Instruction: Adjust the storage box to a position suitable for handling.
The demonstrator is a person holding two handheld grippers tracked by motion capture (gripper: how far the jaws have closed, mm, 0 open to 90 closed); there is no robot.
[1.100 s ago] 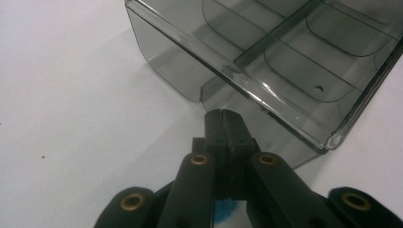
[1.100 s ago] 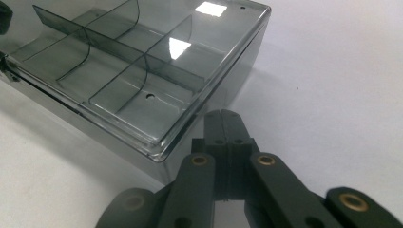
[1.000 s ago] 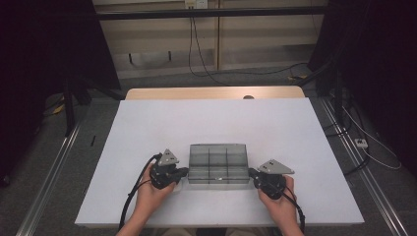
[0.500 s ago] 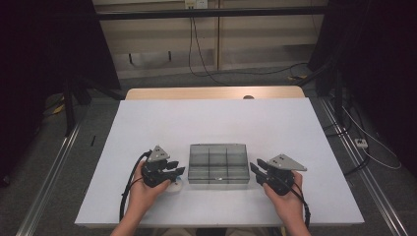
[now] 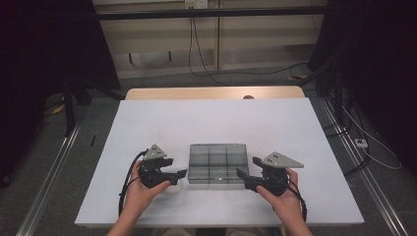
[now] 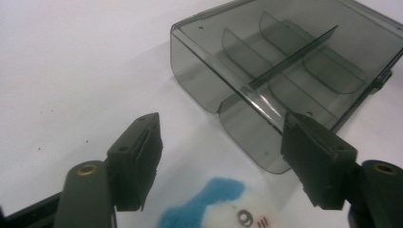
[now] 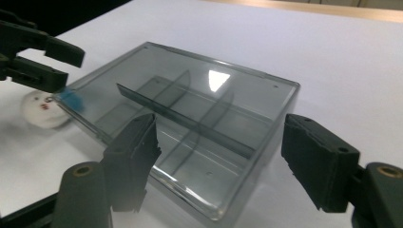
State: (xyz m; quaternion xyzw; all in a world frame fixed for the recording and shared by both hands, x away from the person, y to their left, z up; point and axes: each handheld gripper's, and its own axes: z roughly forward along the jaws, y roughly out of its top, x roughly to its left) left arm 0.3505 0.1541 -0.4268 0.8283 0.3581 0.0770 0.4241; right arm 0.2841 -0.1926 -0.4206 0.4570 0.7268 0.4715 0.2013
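The smoked clear divider box (image 5: 218,162) sits on the white surface (image 5: 216,123), and I reference all positions to it. My left tool (image 5: 180,173) sits just beside its left end, jaws spread and empty, over a small white-and-blue round toy (image 6: 223,209). My right tool (image 5: 243,175) sits just beside its right end, jaws apart, gripping nothing.

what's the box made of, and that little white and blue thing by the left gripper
The box looks like smoke-tinted clear hard plastic: you see its dividers through the walls, and the glossy top reflects a light. The small toy looks like soft, fuzzy plush or felt, white with a blue patch and printed marks; its exact fabric is unclear.
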